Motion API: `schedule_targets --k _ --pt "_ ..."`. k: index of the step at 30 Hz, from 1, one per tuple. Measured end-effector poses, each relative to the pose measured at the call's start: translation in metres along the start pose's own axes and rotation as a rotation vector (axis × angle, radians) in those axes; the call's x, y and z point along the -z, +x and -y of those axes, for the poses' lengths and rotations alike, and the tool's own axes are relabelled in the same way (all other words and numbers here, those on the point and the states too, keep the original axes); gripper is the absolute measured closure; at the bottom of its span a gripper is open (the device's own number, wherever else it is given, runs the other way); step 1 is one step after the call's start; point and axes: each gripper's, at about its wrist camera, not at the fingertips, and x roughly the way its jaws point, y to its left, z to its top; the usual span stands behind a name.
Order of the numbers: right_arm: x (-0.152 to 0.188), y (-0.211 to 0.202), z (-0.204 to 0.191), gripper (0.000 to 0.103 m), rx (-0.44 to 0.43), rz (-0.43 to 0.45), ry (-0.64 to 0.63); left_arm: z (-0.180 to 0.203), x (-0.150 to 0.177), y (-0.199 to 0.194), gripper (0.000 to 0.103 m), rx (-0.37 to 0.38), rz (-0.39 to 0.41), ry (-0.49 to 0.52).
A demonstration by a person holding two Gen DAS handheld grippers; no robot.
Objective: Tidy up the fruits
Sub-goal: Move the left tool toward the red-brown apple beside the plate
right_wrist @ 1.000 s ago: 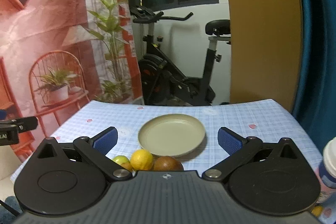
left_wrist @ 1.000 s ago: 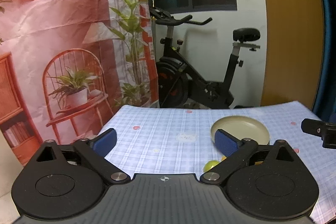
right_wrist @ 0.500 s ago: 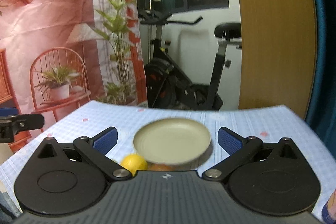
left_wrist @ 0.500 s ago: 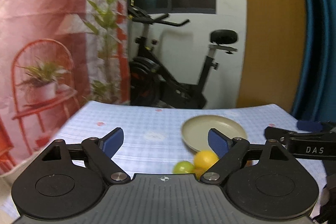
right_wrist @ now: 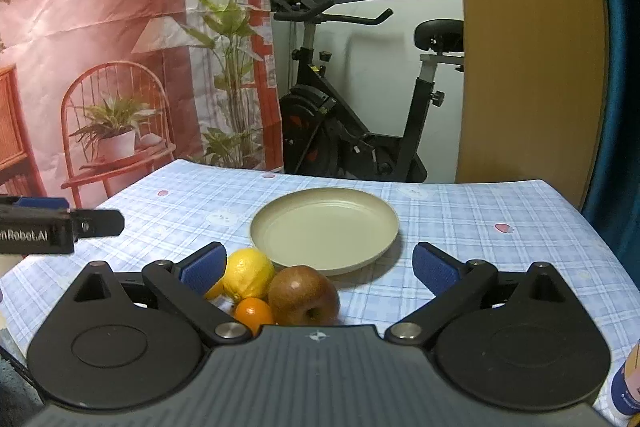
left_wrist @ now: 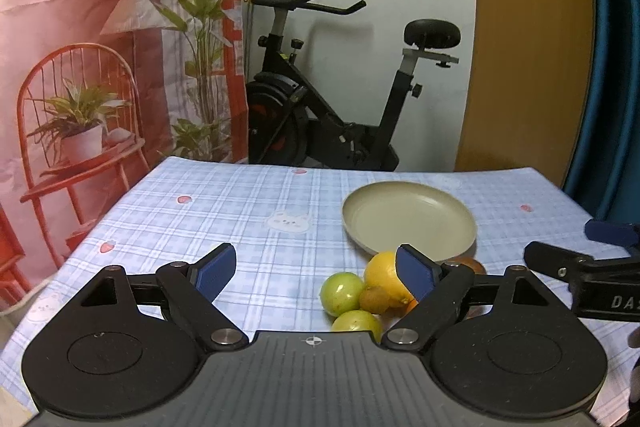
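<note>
A beige empty plate [left_wrist: 410, 217] [right_wrist: 324, 229] sits on the blue checked tablecloth [left_wrist: 240, 211]. Just in front of it lies a cluster of fruit: a yellow lemon [left_wrist: 380, 275] [right_wrist: 248, 273], two green fruits [left_wrist: 342, 293], a small brownish fruit [left_wrist: 374, 299], a small orange [right_wrist: 254, 313] and a reddish-brown apple [right_wrist: 302, 295]. My left gripper [left_wrist: 316, 273] hangs open above the cloth, its right finger in front of the lemon. My right gripper [right_wrist: 318, 269] is open too, with the apple low between its fingers and nothing gripped. Each gripper shows at the edge of the other's view.
An exercise bike [left_wrist: 340, 115] stands behind the table's far edge, beside a printed backdrop [left_wrist: 100, 47]. A wooden panel and a blue curtain [right_wrist: 620, 87] are at the right. A cup [right_wrist: 628, 387] sits at the table's near right corner.
Both grippers have sunk toward the table. The left view has swung right, bringing the fruit cluster between its fingers, and its jaws have narrowed a little. The right jaws are unchanged.
</note>
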Motion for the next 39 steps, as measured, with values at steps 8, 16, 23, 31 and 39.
schedule_targets --k 8,16,23,31,39 --pt "0.004 -0.001 0.005 0.001 -0.014 -0.024 0.023 0.002 0.002 -0.001 0.014 0.019 -0.026 0.010" --pt "0.003 0.002 0.005 0.001 -0.011 -0.058 0.022 0.002 0.004 0.003 0.014 0.071 -0.025 0.017" --pt "0.005 0.006 0.021 0.005 0.040 -0.075 0.002 0.000 -0.003 0.012 0.015 0.079 0.029 0.014" --pt "0.003 0.032 0.029 0.016 -0.028 -0.147 -0.015 0.018 -0.015 0.041 0.016 0.142 0.005 0.094" --pt "0.002 0.075 0.036 0.017 -0.193 -0.281 0.066 0.039 -0.025 0.078 0.020 0.207 -0.062 0.134"
